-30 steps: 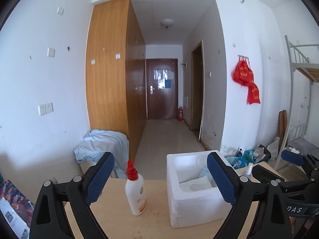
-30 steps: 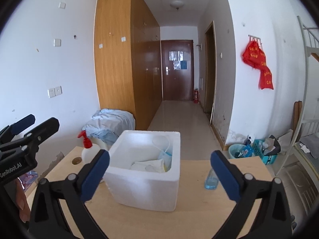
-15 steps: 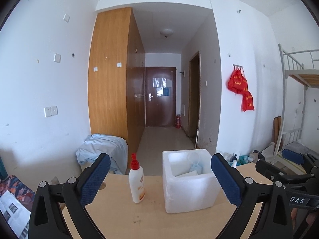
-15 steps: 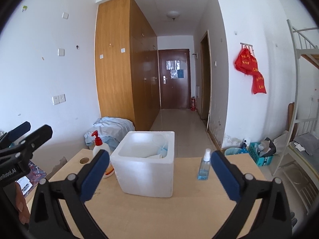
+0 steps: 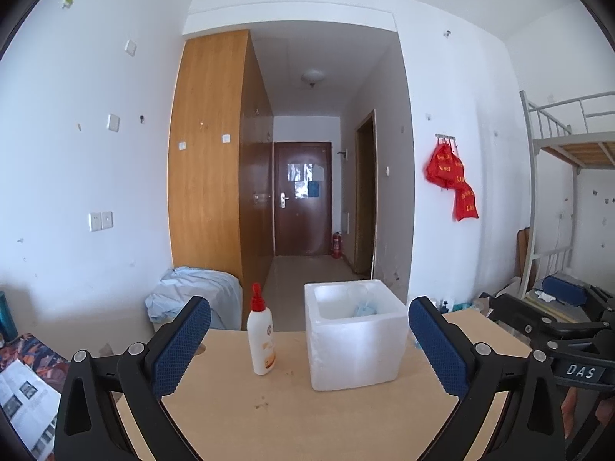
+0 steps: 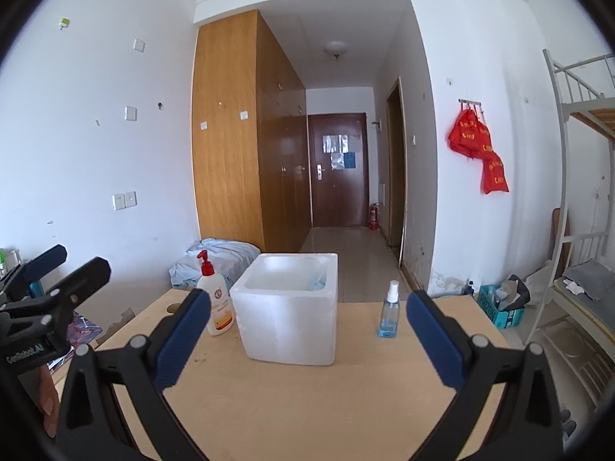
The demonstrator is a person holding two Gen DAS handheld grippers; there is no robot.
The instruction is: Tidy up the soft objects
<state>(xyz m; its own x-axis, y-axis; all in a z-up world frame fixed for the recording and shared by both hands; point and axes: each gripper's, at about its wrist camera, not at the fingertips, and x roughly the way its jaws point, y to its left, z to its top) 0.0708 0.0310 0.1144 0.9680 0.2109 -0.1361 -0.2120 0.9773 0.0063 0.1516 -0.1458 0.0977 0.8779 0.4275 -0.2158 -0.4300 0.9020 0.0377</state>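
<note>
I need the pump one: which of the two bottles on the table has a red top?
The white lotion bottle left of the foam box; the small blue spray bottle on the box's right has a white nozzle.

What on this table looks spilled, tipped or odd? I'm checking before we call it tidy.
Nothing stands out. The foam box sits upright with something pale blue inside, the lotion bottle and spray bottle stand upright either side of it, and the table shows only a few small dark specks, no spill.
</note>
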